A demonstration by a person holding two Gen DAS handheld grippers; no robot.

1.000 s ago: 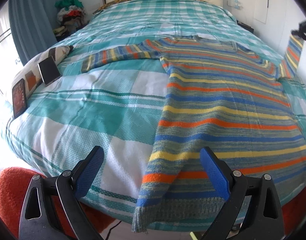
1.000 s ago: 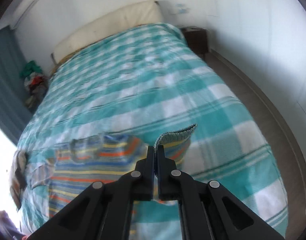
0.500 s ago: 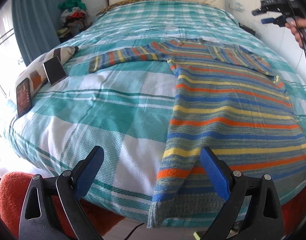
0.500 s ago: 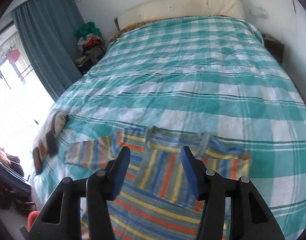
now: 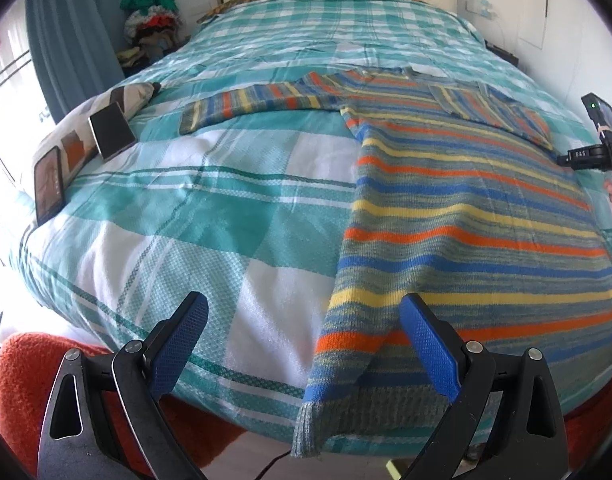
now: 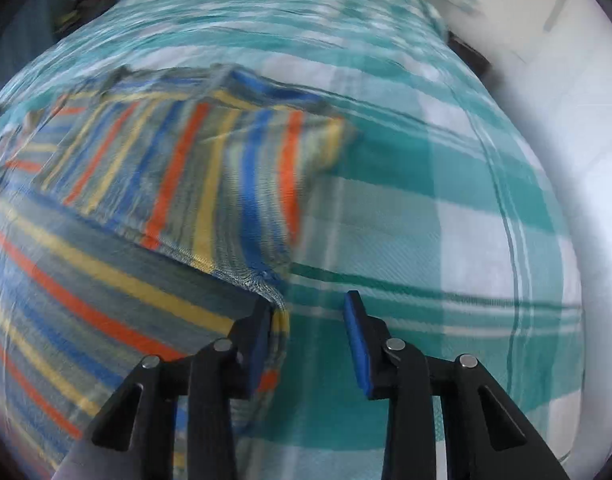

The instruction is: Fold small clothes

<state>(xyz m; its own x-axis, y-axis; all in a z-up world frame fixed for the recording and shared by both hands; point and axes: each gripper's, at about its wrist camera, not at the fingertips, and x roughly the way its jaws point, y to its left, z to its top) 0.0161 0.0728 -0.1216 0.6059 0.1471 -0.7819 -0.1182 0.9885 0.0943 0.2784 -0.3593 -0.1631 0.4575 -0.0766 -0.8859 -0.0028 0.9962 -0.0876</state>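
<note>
A striped knit sweater point(image 5: 465, 208) is seen spread flat on a teal checked bedspread point(image 5: 210, 216), with one sleeve already laid across its chest and the other sleeve point(image 5: 250, 104) left outstretched; most of the folding is judged undone. The left gripper point(image 5: 302, 344) is held wide apart, empty, over the hem. The right gripper point(image 6: 309, 316) is closing beside the sweater's edge, with nothing yet pinched.

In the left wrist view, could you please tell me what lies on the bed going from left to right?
Dark phone → second phone → outstretched striped sleeve → striped sweater body → right gripper at the picture's edge.
</note>
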